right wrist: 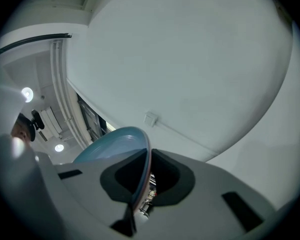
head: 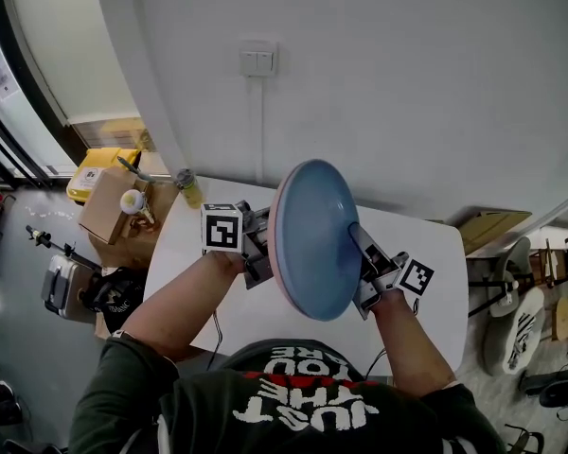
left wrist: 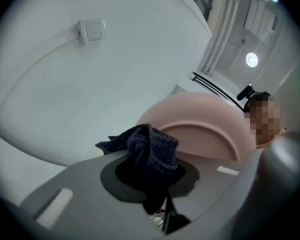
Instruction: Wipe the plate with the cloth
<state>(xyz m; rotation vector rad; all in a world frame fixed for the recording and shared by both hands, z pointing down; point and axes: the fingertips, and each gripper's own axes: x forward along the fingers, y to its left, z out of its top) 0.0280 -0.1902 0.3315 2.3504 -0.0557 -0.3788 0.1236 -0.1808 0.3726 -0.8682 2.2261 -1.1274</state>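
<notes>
— Plate is seen held up on edge above the white table, blue face turned one way, pink back the other. How is it being gripped?
— By the rim only. The right gripper is closed almost fully, its jaws pinched on the plate's thin edge. No other support is seen.
— And the cloth?
— A dark, bunched cloth is clamped in the left gripper, with the jaws shut on it and a wad sticking out past the tips. It is held just beside the pink back. Whether contact is made cannot be told.
— So the wipe is judged to be at the back face. What is called for?
— Light pressure, it would seem. With the plate pinched at one edge, a hard push far from that edge could lever it out of the jaws. Strokes are best made with the soft wad leading, so that no hard jaw is scraped on the plate. The rim pinch should be held firm throughout. The blue face is best left for a turn of the plate.
</notes>
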